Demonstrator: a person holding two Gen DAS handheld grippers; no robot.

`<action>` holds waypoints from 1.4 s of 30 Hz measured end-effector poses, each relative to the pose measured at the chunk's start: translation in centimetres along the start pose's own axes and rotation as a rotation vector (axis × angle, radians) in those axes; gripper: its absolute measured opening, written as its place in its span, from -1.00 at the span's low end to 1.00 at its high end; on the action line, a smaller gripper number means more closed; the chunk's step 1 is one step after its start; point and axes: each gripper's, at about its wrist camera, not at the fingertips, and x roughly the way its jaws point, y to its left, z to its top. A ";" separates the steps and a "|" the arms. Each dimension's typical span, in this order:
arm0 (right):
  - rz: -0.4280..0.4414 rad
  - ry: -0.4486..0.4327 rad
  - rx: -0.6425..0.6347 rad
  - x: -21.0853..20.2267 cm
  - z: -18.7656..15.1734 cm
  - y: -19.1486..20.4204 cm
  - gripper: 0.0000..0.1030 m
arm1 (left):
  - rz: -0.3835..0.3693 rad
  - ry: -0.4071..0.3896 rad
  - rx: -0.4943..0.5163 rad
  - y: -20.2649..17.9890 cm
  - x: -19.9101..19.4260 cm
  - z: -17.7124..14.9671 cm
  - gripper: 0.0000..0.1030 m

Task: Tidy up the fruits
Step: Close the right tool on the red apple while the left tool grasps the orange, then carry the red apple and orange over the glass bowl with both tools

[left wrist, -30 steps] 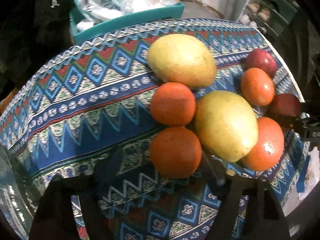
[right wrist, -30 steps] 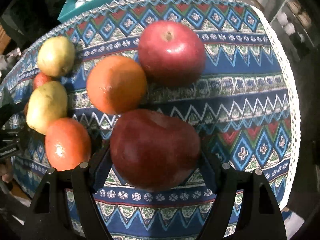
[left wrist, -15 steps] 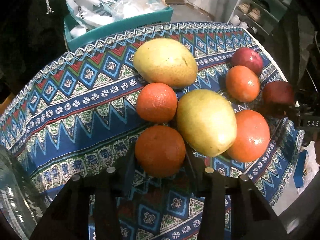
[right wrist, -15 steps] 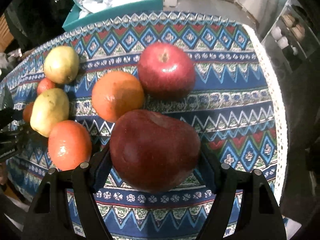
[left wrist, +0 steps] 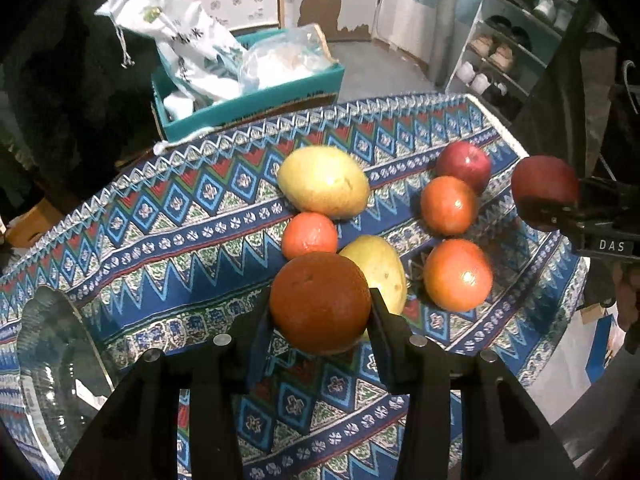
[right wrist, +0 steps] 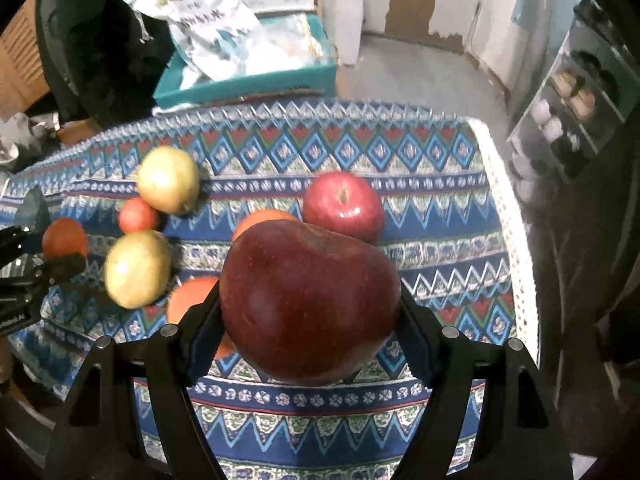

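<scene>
The left gripper [left wrist: 320, 312] pinches an orange [left wrist: 319, 302] between its two black fingers, holding it clear above the patterned tablecloth [left wrist: 160, 240]. The right gripper [right wrist: 310, 312] clamps a dark red apple [right wrist: 310, 300] the same way, also lifted off the cloth; in the left wrist view that apple [left wrist: 545, 188] hangs at the table's right edge.

Directly behind the held orange lies a yellow-green pear [left wrist: 382, 272], partly hidden by it, with a smaller orange [left wrist: 309, 236] just beyond and a larger pear [left wrist: 323, 187] touching that one from behind. To the right, three fruits sit in a loose line: a bright orange [left wrist: 458, 274] nearest, another orange [left wrist: 449, 205] behind it, and a red apple [left wrist: 463, 165] touching that one at the back. From the right wrist view the held apple covers most of two oranges, while the red apple [right wrist: 343, 207] with its stem dimple shows behind it.

At the lower left edge of the left wrist view stands a clear glass bowl [left wrist: 44, 368]; its contents cannot be made out. Beyond the far edge of the table a teal box [left wrist: 256, 104] holds a white printed bag [left wrist: 180, 36] and a clear plastic bag [left wrist: 284, 56]; the bag's print is too blurred to read. A shelf rack [left wrist: 516, 40] with shoes stands at the far right. The right gripper's body carries the letters "DAS" [left wrist: 611, 245].
</scene>
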 end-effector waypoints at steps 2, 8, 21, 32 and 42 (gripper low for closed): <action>0.007 -0.032 -0.012 -0.9 0.3 0.6 0.48 | 0.000 -0.021 -0.002 -0.2 -0.9 0.1 -0.12; 0.028 -0.114 -0.035 -3.9 1.1 1.9 0.48 | 0.009 -0.093 0.010 -0.8 -4.2 0.4 -0.12; 0.080 -0.257 -0.093 -9.7 2.6 5.1 0.48 | 0.029 -0.240 0.028 -1.1 -11.6 0.5 -0.12; 0.143 -0.332 -0.149 -12.7 3.9 8.9 0.48 | 0.044 -0.336 -0.001 0.5 -16.4 0.1 -0.12; 0.203 -0.370 -0.200 -14.5 5.4 13.3 0.48 | 0.072 -0.390 -0.054 3.0 -19.8 -1.4 -0.12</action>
